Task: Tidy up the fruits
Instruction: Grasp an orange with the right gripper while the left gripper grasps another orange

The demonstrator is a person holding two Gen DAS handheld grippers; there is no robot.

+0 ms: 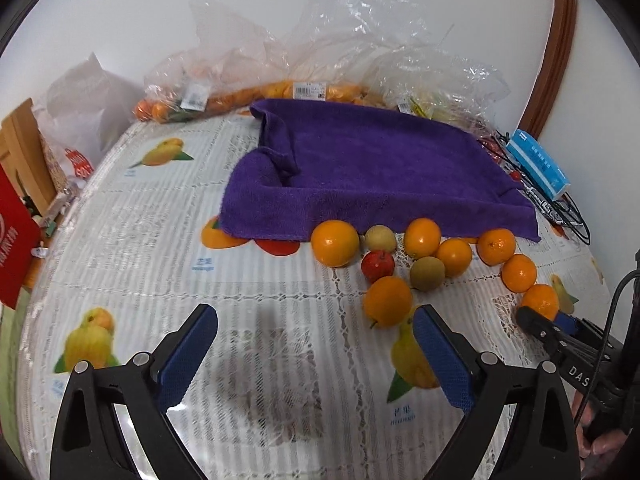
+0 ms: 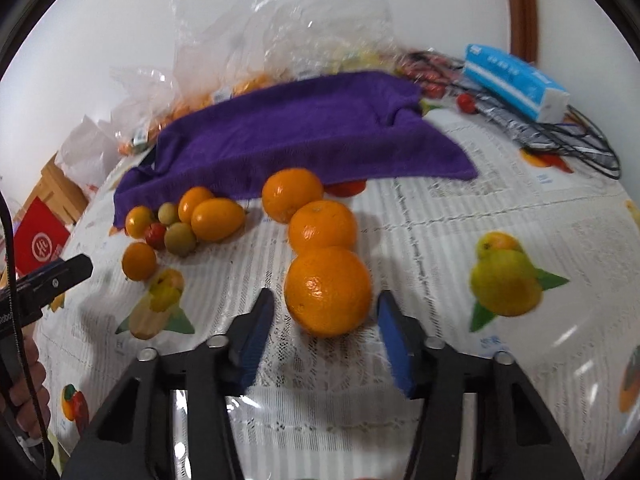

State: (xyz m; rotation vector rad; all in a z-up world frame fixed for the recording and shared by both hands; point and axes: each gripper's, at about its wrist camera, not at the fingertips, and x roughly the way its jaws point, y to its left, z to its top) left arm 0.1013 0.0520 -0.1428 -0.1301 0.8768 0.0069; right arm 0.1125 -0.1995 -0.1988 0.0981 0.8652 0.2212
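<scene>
Several oranges, a small red apple (image 1: 377, 265) and two greenish fruits (image 1: 427, 273) lie in front of a purple towel (image 1: 372, 172) on the table. My left gripper (image 1: 316, 344) is open and empty above bare tablecloth, left of an orange (image 1: 387, 301). My right gripper (image 2: 326, 320) is open around the nearest orange (image 2: 329, 291), the end of a row of three; its blue pads stand just beside the fruit on both sides. In the left wrist view the right gripper (image 1: 556, 326) sits at that same orange (image 1: 540, 301). The towel also shows in the right wrist view (image 2: 296, 136).
Clear plastic bags with more fruit (image 1: 280, 92) lie behind the towel against the wall. A blue tissue pack (image 1: 538, 164) and black cables (image 1: 560, 208) are at the right. A red box (image 1: 16, 236) and a white bag (image 1: 84, 96) are at the left edge.
</scene>
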